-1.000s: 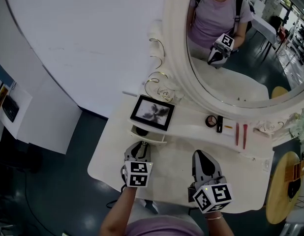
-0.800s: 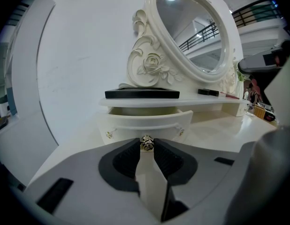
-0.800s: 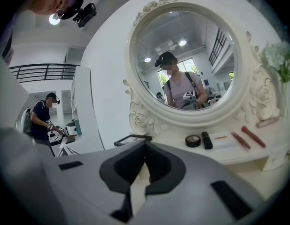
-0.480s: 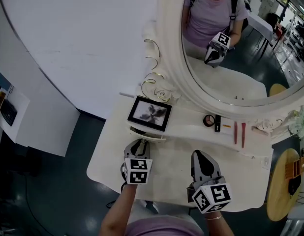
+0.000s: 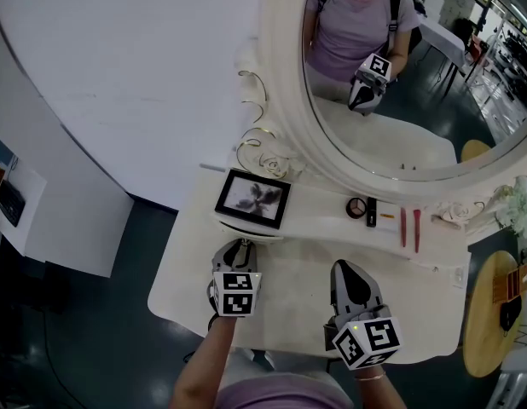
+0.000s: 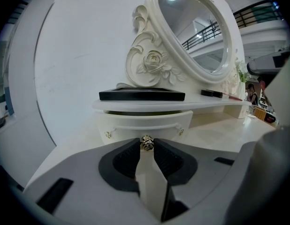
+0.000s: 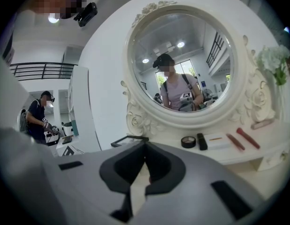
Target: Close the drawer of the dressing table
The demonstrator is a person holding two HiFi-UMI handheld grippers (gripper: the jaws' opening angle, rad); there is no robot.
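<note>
The left gripper (image 5: 237, 245) has its jaws a narrow way apart, the tips pinched on the small metal knob (image 6: 146, 143) at the middle of the drawer (image 6: 145, 123). The drawer's curved white front lies straight ahead of the fingers, at 12 o'clock in the left gripper view, pulled out a little from under the shelf (image 6: 149, 104), with a dark slot showing along its top. The right gripper (image 7: 145, 146) has its jaw tips together and holds nothing. In the head view it sits at 5 o'clock over the bare top of the dressing table (image 5: 289, 271), well apart from the drawer, which lies at about 7 o'clock from the centre. A black picture frame (image 5: 252, 198) lies on the shelf just above the drawer; at 3 o'clock from it are a round compact (image 5: 356, 206), a black lipstick (image 5: 371, 211) and two red sticks (image 5: 403, 227). The oval mirror (image 5: 400, 100) with its carved white frame stands behind, against a white wall (image 5: 118, 75); the floor (image 5: 93, 313) is dark. The left gripper tilts down toward the knob, a bare forearm (image 5: 204, 373) behind it at 6 o'clock.
</note>
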